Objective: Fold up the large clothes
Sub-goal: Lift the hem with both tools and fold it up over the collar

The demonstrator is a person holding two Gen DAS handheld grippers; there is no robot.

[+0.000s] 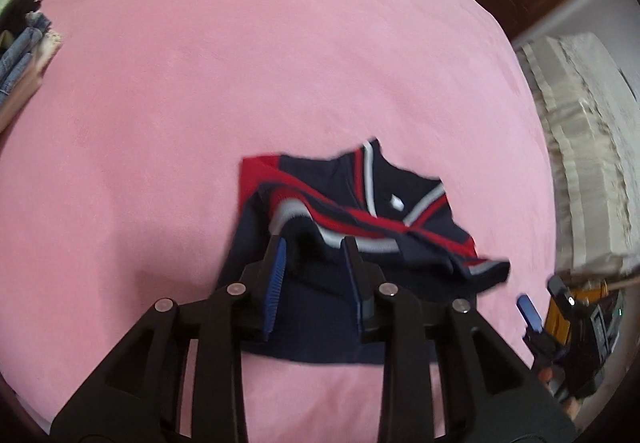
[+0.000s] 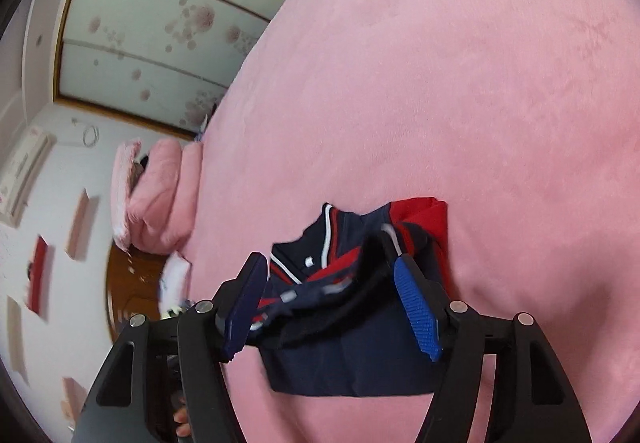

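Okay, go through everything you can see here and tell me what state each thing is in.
Jacket: folded up, top layer rumpled, lying on the pink blanket.
Left gripper: open, over the jacket.
Right gripper: open wide, over the jacket.
Clothes pile: stacked at the blanket's edge.

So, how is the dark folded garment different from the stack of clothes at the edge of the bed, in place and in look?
The garment lies on the pink bedspread directly ahead of the left gripper; the stack of clothes sits far off at the bedspread's edge.
The garment is navy with red and white stripes; the stack shows faded denim and pale fabrics.
The garment's top layer is rumpled and uneven; the stack looks layered.
Both rest on the same bedspread.
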